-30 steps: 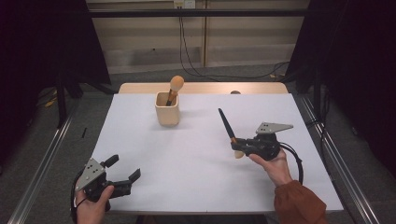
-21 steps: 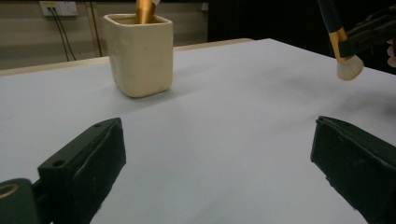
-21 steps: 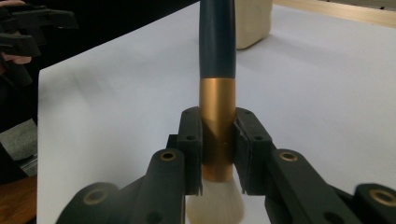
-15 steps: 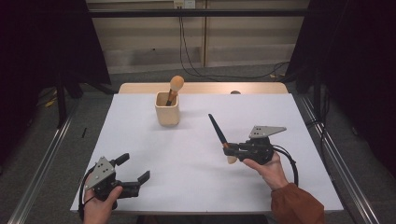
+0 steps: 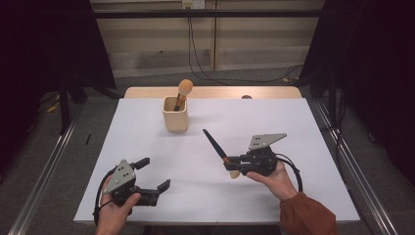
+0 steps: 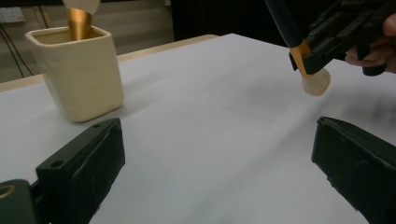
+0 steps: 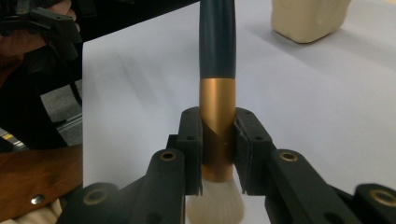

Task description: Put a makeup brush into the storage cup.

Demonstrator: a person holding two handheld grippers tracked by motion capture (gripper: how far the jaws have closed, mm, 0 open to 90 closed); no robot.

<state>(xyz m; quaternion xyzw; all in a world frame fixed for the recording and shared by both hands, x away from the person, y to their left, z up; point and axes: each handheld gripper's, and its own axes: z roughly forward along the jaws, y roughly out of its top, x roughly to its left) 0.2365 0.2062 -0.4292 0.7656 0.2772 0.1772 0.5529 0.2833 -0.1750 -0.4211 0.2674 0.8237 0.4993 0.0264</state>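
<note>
Right gripper [image 5: 234, 165]: jaws clamped on the gold ferrule of a brush [image 5: 219, 151], one jaw on each side, as the right gripper view shows [image 7: 217, 140]. The pale bristle head hangs below the jaws, just above the table [image 5: 293, 127]; the dark handle points up and away toward the cup [image 5: 175, 113]. The right hand [image 5: 274, 177] holds the gripper from behind, over the table's near right part, sleeve entering from the bottom edge.

Left gripper [image 5: 152, 174]: jaws wide apart, nothing between them, touching nothing but held low over the near left corner of the table. The left hand [image 5: 117, 205] grips it from below.

The cup stands at the far middle of the table, well apart from both grippers. A second brush [image 5: 183, 92] stands in it, bristle head up.
</note>
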